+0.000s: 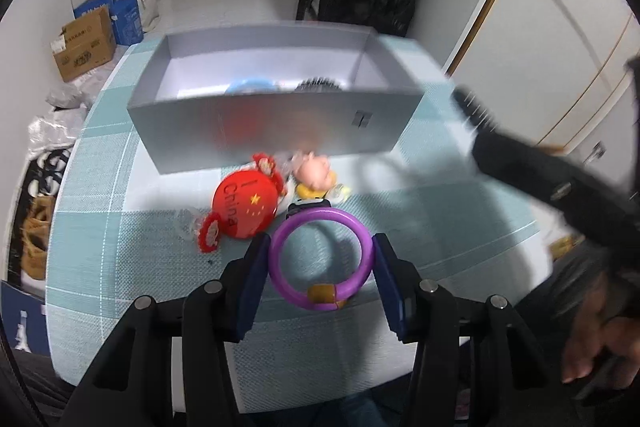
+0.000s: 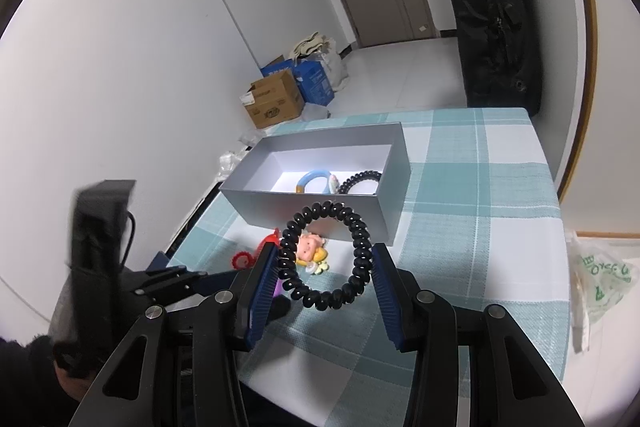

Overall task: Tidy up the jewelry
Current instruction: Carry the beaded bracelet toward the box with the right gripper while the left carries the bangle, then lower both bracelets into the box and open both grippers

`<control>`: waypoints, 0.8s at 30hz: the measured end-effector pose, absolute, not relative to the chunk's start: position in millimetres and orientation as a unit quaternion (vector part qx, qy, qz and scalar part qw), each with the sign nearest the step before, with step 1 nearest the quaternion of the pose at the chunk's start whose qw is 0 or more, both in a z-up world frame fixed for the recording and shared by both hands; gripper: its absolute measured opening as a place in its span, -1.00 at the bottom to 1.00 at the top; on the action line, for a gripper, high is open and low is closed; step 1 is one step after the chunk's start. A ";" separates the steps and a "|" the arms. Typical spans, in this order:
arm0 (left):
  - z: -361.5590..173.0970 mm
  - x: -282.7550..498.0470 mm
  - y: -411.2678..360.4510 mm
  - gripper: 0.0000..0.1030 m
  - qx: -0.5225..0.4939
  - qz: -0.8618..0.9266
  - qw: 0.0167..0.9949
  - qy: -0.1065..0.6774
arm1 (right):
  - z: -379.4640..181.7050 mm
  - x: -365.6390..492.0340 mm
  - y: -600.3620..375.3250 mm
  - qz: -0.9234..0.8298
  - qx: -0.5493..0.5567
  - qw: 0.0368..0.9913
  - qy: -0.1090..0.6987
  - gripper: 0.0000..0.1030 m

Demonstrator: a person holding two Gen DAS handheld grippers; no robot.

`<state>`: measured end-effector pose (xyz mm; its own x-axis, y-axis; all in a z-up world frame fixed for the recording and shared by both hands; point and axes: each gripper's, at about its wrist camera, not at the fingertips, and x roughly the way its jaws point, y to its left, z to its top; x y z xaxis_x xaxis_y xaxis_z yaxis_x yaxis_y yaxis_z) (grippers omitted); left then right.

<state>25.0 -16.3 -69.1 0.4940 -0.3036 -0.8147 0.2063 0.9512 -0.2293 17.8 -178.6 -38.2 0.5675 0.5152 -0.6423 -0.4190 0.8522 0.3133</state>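
Left gripper [image 1: 320,259] pinching a purple bangle [image 1: 320,259], fingers [image 1: 256,279] pressed on its two sides; bangle has a small orange-brown band at its near edge. Held low over the checked teal-and-white tablecloth [image 1: 120,267], near the front edge of the table.

Right gripper [image 2: 324,261] clamped on a black beaded bracelet [image 2: 324,261], fingers [image 2: 262,287] against its left and right sides, ring upright and lifted above the cloth. Fingers at a middling width on both grippers, each closed on its ring.

Grey open box [image 2: 320,215] toward the far left part of the table, long side facing the grippers. Inside: a blue bangle [image 2: 314,181] and a second black beaded bracelet [image 2: 360,181], lying side by side on the box floor.

In front of the box on the cloth, close together: red round pouch [image 1: 244,207] printed "China" with red frilly bits at its ends, a small doll charm [image 1: 314,173] with a pink face and yellow body. Some clear plastic scrap just left of the pouch, too blurred to identify.

Person's hand [image 1: 592,343] and dark sleeve at the right edge of the left wrist view.

Cardboard boxes [image 2: 274,101] on the floor beyond the table.
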 end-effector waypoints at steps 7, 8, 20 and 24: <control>-38.5 26.3 -2.8 -0.12 -0.091 -0.161 0.880 0.438 | -30.8 23.5 -178.3 0.265 0.069 0.884 0.379 -0.12; -36.2 28.3 -2.3 -0.12 -0.094 -0.159 0.882 0.434 | -28.7 25.1 -177.8 0.265 0.069 0.884 0.378 -0.12; -8.5 62.4 7.6 -0.12 -0.092 -0.163 0.897 0.401 | -9.3 51.9 -167.0 0.279 0.071 0.882 0.372 -0.12; -9.3 75.9 12.5 -0.12 -0.098 -0.166 0.894 0.404 | -3.7 66.9 -163.3 0.282 0.069 0.882 0.371 -0.12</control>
